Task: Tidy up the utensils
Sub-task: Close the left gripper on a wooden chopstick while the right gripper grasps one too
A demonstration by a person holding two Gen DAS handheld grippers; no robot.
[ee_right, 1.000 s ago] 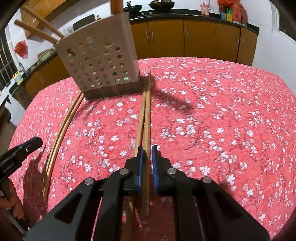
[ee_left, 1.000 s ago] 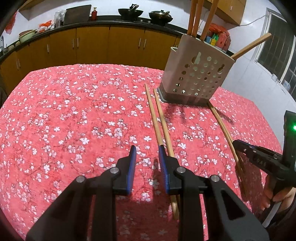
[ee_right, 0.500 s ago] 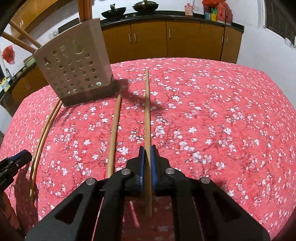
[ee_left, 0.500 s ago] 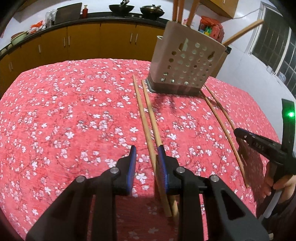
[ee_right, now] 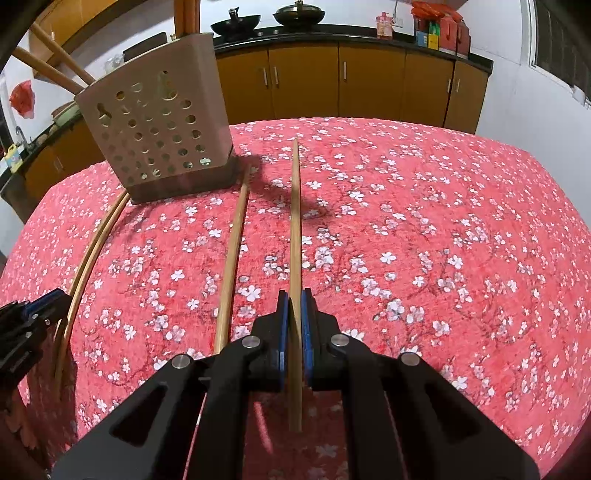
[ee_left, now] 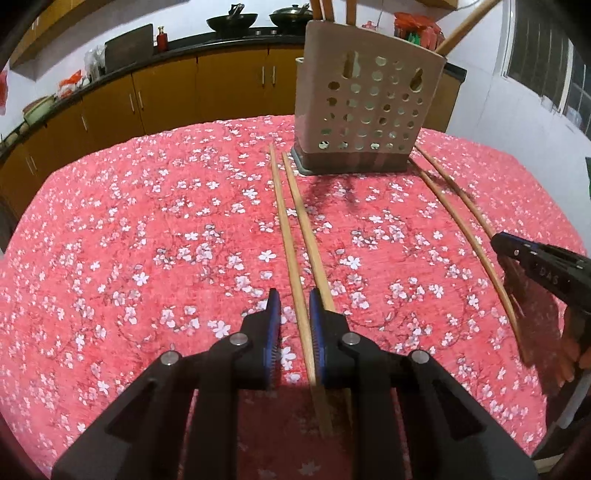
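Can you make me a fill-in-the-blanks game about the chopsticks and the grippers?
1. The right gripper is shut on one ____.
2. The holder with round holes stands on a ____ flowered cloth.
3. The left gripper's jaws are closing, with ____ chopstick between them.
4. Two black ____ sit on the counter behind.

Missing words: chopstick; red; one; pans

Four loose chopsticks (ee_left: 286, 236) lie on the table (ee_left: 147, 221): two side by side near its middle, and two more (ee_left: 458, 218) paired toward one edge. One perforated utensil holder (ee_left: 369, 107) stands near the far edge. Four wooden sticks (ee_left: 465, 25) rise from it. There are two grippers, the left gripper (ee_left: 294, 306) and the right gripper (ee_right: 291, 306). Two dark pans (ee_left: 227, 20) sit on the counter.
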